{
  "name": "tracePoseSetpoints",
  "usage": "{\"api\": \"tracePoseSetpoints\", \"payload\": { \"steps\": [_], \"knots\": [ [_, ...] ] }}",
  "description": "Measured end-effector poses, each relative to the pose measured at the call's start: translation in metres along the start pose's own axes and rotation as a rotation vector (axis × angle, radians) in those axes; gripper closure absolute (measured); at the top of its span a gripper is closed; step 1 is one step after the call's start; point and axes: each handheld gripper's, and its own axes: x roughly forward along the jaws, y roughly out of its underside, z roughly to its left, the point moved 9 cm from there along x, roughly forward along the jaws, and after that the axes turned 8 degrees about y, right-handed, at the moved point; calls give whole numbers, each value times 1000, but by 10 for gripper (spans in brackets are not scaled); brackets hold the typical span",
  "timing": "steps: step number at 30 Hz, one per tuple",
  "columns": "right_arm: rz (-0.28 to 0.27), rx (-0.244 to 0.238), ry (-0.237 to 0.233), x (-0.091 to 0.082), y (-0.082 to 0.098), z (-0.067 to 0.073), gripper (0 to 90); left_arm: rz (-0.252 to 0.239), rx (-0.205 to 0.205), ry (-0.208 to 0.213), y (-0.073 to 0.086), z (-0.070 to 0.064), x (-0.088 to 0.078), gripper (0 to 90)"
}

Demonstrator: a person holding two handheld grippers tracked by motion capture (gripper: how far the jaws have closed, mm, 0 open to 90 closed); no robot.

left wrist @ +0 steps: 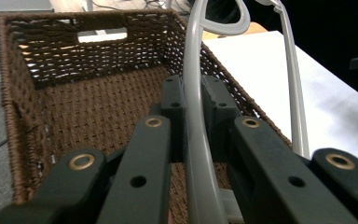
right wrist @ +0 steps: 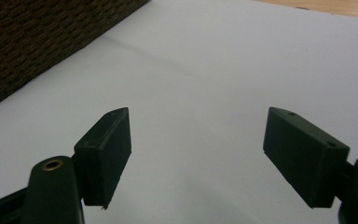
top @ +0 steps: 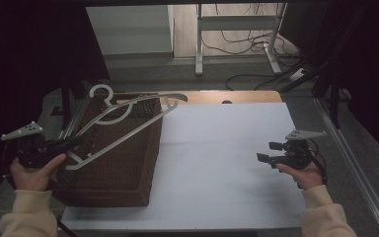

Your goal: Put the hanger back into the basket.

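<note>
A pale grey plastic clothes hanger, thin and curved with a hook at its far end, is clamped between the jaws of the left gripper at one end of its shoulder bar. From that grip the hanger is stretched forward and away, held above the open top of a dark brown woven wicker basket lying directly ahead of and below the gripper. The basket is rectangular, with a rough plaited weave and a slot handle cut in its far wall. Seen along the left gripper's own jaws, the smooth bar is pinched tightly between the two black pads, with the basket's bare floor beneath it; the hanger is judged to be held by its end so that it can be lowered in lengthwise. The right gripper is held well apart to the other side, over a smooth white table surface, its jaws spread wide with nothing between them, apparently kept clear in waiting. The basket's corner is seen ahead and to its left.
</note>
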Motion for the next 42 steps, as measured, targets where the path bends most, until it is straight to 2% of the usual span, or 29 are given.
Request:
{"api": "tracePoseSetpoints", "payload": {
  "steps": [12,23,34,42],
  "knots": [
    [12,-1,3,1,2,0,229,-32,-43,-53,5,18,-13,809],
    [18,-2,4,2,3,0,228,-52,-118,-115,22,41,-15,809],
    [20,-3,6,2,3,-1,228,-51,-150,-171,32,49,-9,808],
    [24,-4,5,3,4,0,228,-47,-172,-183,42,55,-7,808]
  ]
}}
